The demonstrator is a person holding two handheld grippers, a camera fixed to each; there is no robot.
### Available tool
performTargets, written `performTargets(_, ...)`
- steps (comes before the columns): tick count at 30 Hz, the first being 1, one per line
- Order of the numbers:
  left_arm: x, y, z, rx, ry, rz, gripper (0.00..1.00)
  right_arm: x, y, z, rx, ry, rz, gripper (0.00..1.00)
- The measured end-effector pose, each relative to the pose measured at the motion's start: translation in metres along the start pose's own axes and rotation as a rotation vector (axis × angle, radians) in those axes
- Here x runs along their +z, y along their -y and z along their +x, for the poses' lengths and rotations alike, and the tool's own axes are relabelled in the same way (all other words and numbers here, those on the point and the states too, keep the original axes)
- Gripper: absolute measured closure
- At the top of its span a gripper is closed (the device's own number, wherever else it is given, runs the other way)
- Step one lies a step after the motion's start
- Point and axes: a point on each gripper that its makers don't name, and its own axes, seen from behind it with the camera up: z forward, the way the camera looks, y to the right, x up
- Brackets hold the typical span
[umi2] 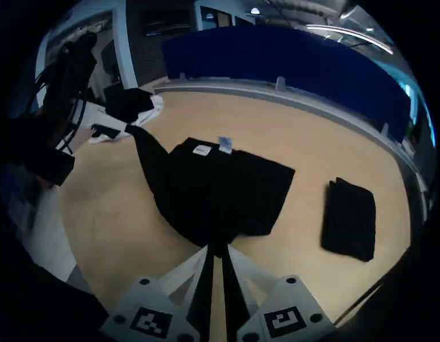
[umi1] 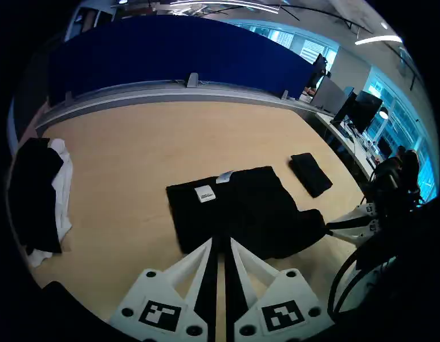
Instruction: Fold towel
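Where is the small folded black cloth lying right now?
The small folded black cloth lies flat on the light wooden table, to the right of the large black towel in both gripper views, apart from it.

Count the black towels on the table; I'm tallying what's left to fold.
3: a large black fabric towel mid-table, a folded black towel beside it, a black cloth atop the white cloth pile; more may hide there.

Ceiling strips give even, moderately bright overhead light; windows at the right of the left gripper view add a cool blue cast. Bench evenly lit, shadows faint. Black towel reads as a near-featureless dark mass. Strong fisheye bending toward edges, where the picture darkens and softens; centre sharp.
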Motion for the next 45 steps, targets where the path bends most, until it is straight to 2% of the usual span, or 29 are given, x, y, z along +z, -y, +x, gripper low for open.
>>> performTargets(5,-0.002,0.001,0.0,-0.015,-0.004,0.0,0.93,-0.009,-0.015,0.029,0.02,-0.025,0.009,0.91)
performTargets(12,-0.003,0.0,-0.003,-0.039,-0.002,-0.009,0.93,-0.01,-0.038,0.056,0.039,-0.047,0.005,0.91)
performTargets(17,-0.005,0.002,-0.007,-0.044,0.008,-0.006,0.93,-0.011,-0.044,0.061,0.057,-0.041,0.018,0.91)
performTargets(26,-0.004,0.008,-0.003,-0.046,0.008,-0.002,0.93,-0.01,-0.042,0.063,0.076,0.012,0.052,0.91)
performTargets(36,0.013,0.016,0.012,-0.036,0.014,-0.011,0.93,0.01,-0.06,0.086,0.159,0.048,0.081,0.91)
performTargets(45,0.042,0.03,0.028,0.005,0.021,-0.017,0.93,0.044,-0.084,0.09,0.175,0.093,0.074,0.91)
